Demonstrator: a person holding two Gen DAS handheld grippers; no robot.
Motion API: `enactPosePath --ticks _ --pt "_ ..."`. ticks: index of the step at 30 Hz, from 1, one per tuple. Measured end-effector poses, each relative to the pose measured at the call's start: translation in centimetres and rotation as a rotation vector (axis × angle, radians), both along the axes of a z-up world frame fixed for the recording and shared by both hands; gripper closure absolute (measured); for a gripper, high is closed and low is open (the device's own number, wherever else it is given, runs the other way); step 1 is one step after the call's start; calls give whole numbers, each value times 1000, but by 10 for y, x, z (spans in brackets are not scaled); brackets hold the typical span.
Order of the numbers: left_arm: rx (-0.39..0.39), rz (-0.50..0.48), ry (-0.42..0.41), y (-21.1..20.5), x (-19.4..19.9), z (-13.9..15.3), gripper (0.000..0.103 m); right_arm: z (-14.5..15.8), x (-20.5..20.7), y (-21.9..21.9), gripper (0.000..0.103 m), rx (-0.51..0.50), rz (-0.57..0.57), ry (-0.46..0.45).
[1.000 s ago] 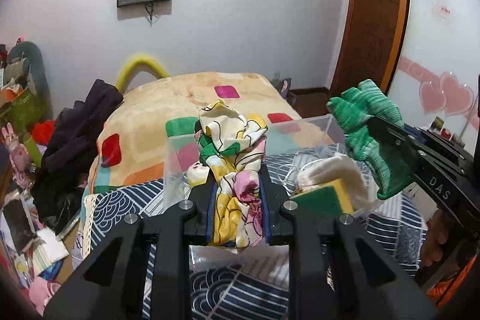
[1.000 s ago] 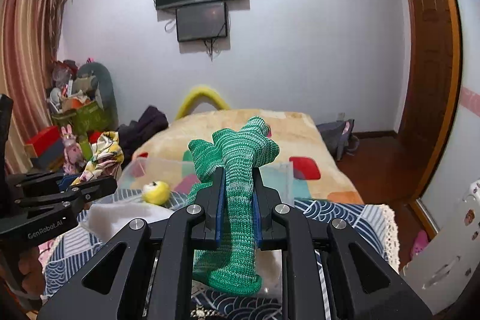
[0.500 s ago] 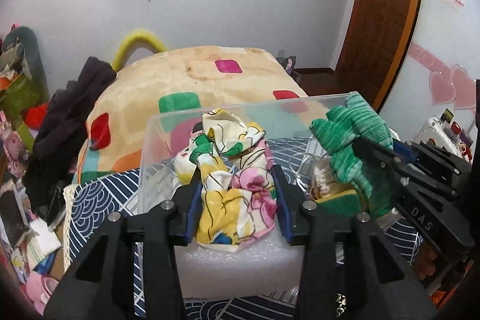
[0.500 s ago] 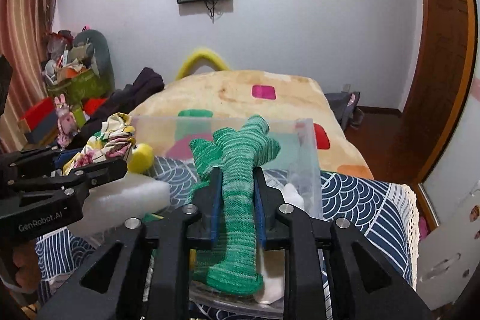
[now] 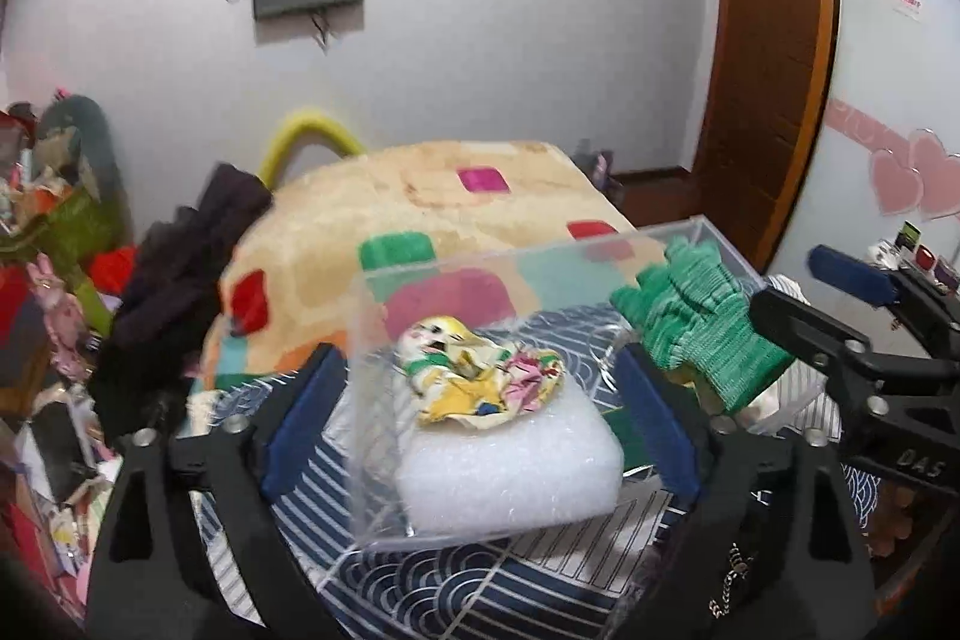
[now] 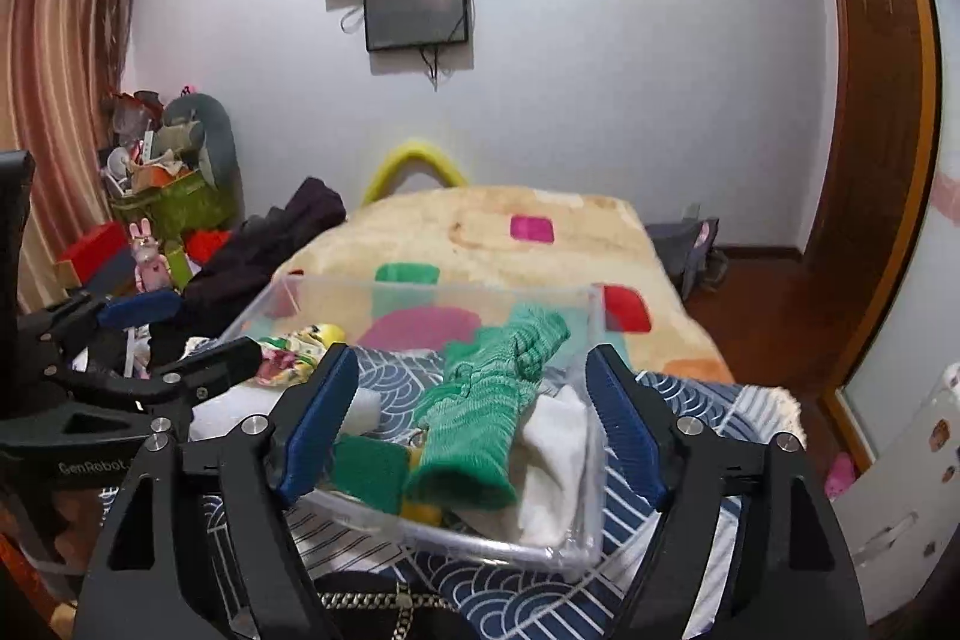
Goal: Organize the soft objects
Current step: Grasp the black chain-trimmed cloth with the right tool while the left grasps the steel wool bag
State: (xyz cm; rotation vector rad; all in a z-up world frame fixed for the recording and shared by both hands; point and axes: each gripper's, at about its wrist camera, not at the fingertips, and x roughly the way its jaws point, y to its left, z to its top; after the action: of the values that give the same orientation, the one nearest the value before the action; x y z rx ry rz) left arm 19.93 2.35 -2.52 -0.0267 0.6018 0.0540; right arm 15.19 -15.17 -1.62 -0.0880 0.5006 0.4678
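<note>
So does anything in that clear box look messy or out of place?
Mildly. The green glove lies slumped across the white cloth and sponge, and the floral cloth sits crumpled on the foam. Nothing has spilled out of the box.

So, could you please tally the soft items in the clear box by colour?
Green knit glove: 1
Floral multicoloured cloth: 1
White foam block: 1
White cloth: 1
Green-and-yellow sponge: 1
Total: 5 in the clear box
</note>
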Motion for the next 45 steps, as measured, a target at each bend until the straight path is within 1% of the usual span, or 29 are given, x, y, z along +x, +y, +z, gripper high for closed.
enactPosePath --ticks 1,3,7,8,10,12,15,18,21,23,25,27,29,33,39,41,42,43,44,45 --pt "4 2 -11 0 -4 4 6 5 -6 -1 21 -1 -1 -22" --pt "3 -6 -32 0 -17 11 5 12 -17 -5 20 8 5 -52" --pt "-16 -16 -53 1 -38 20 3 16 -35 -6 18 -4 11 -102" --pt "-17 -17 -57 1 -44 21 3 17 -41 -6 15 -4 8 -115" --pt "-26 -27 -66 0 -55 22 3 15 -48 -6 10 0 8 -123" --pt "-38 -42 -63 -2 -63 20 2 9 -53 -6 9 3 9 -115" --pt "-28 -57 -52 -5 -77 14 2 -3 -60 -3 9 -24 4 -100" --pt "-3 -57 -27 -10 -89 2 2 -18 -62 2 9 -44 9 -56" --pt "2 -72 13 -14 -96 -14 2 -37 -61 2 9 -54 13 15" --pt "2 -63 28 -14 -101 -23 2 -52 -59 1 9 -54 11 81" --pt "-12 -56 46 -12 -105 -32 2 -63 -58 -1 9 -43 14 136" --pt "-40 -59 77 -10 -106 -42 2 -73 -53 -3 9 -10 27 206" --pt "-55 -59 106 -8 -107 -50 2 -78 -56 -8 9 11 33 241" --pt "-52 -54 147 -8 -112 -70 2 -86 -57 -6 9 27 50 281" --pt "-83 -70 201 -9 -112 -88 2 -103 -62 12 10 -21 95 317" --pt "-86 -78 208 -11 -111 -91 2 -106 -62 11 16 -23 104 312" --pt "-88 -84 210 -13 -110 -92 2 -106 -62 10 28 -14 114 312" --pt "-88 -89 212 -14 -110 -93 2 -104 -62 9 43 1 130 315" --pt "-88 -97 214 -17 -109 -94 2 -104 -62 8 50 6 138 315" --pt "-87 -103 215 -19 -109 -94 2 -102 -62 7 61 8 141 308"
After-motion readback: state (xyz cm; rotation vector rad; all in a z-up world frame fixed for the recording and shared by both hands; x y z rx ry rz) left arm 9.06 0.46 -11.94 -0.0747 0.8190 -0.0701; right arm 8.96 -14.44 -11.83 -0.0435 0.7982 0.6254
